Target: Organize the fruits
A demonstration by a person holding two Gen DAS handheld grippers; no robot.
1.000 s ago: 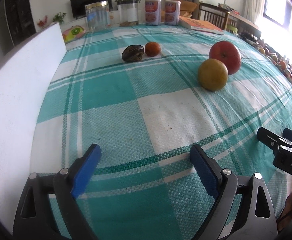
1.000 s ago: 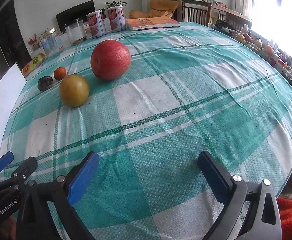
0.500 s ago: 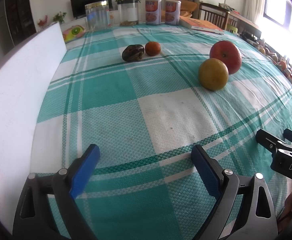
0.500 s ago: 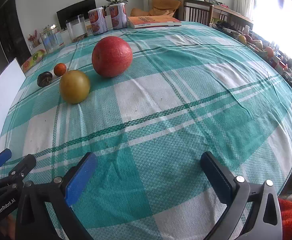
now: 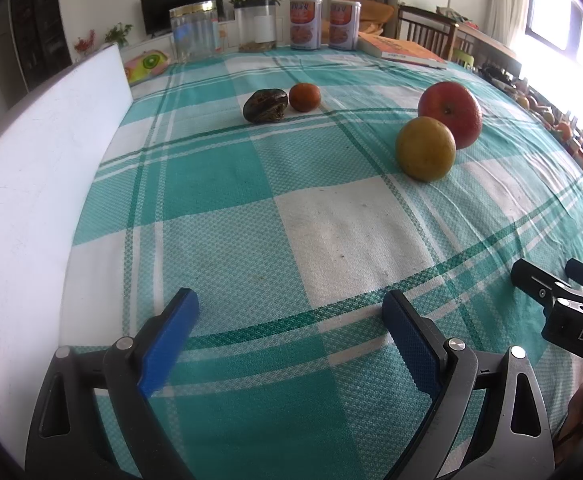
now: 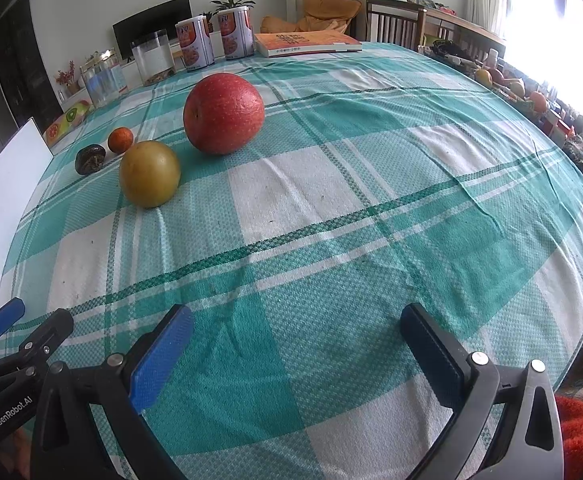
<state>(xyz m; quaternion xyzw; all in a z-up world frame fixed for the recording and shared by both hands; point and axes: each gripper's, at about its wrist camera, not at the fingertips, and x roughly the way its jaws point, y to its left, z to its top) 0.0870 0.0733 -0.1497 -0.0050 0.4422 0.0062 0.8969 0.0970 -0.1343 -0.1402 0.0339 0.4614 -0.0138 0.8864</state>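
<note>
Left gripper and right gripper: spread wide, empty, low over checked tablecloth. Ahead: red apple beside yellow fruit; farther back, tangerine touching dark fruit.

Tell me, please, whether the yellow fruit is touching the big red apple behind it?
Apart. In the right wrist view a strip of tablecloth shows between the yellow fruit and the red apple; the left wrist view only overlaps them.

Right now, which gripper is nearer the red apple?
Right, by my read. The right gripper faces the red apple almost straight ahead over the cloth; the left gripper sits farther left, seeing it off to the right.
</note>
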